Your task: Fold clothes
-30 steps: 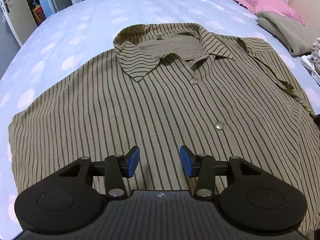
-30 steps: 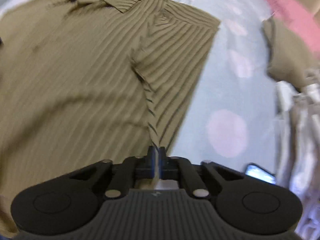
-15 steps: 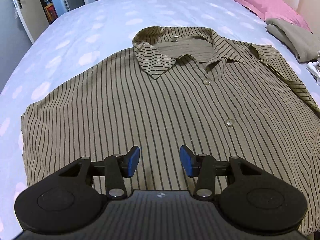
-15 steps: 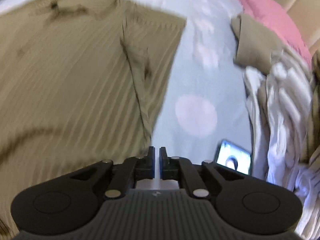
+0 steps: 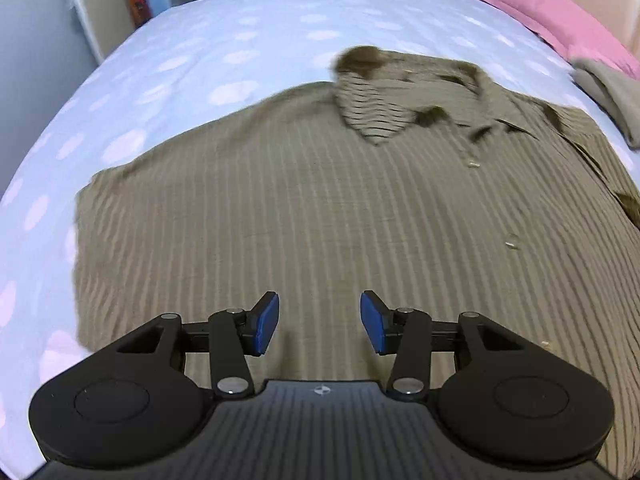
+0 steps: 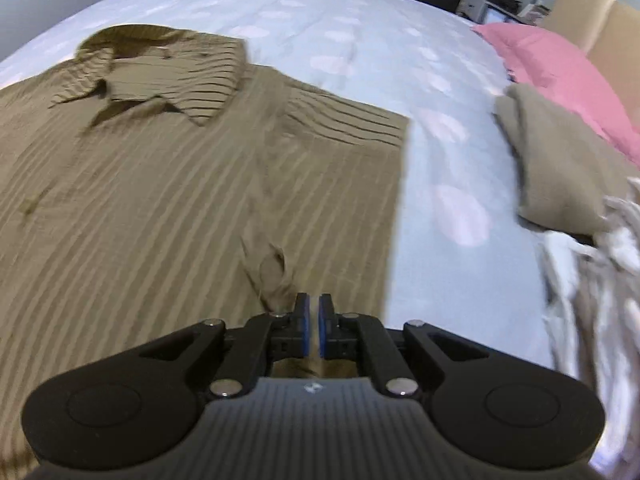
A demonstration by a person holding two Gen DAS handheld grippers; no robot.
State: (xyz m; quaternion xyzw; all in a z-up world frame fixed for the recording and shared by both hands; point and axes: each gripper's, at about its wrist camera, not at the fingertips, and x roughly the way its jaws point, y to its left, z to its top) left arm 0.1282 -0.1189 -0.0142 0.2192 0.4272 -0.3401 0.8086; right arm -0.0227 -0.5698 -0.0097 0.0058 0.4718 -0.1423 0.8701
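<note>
Two grippers: you hold one in each hand, both tipped down over the shirt.
Left gripper (image 5: 320, 326): your blue pads stand well apart with nothing between them; only striped cloth shows below the gap.
Right gripper (image 6: 314, 328): your pads are almost together, with a thin slit left between them; no cloth is pinched in that slit. Whether the tips touch the cloth below, you cannot tell from this view.
Shirt (image 5: 320, 208): olive-tan with thin dark stripes, lying spread flat and front up on the bed, filling the near part of both views.
Pucker (image 6: 276, 268): a small bunched fold of the shirt just ahead and left of your right pads.
Sleeve (image 6: 352, 136): lying flat on the right side of the shirt, its straight edge against bare sheet.
Buttons (image 5: 512, 245): two pale ones show down the front, right of your left gripper.
Collar (image 5: 372, 116): open and folded out at the shirt's far end, blurred.
Bed (image 5: 200, 52): pale blue sheet with pink dots, bare beyond the collar and to both sides of the shirt.
Folded garment (image 6: 560, 168): plain tan, apart from the shirt, toward the right edge of the bed.
White pile (image 6: 596, 264): crumpled pale cloth at the right edge, nearer than the folded garment and touching it.
Pillow (image 6: 560, 72): pink, at the far right corner, behind the folded garment.
</note>
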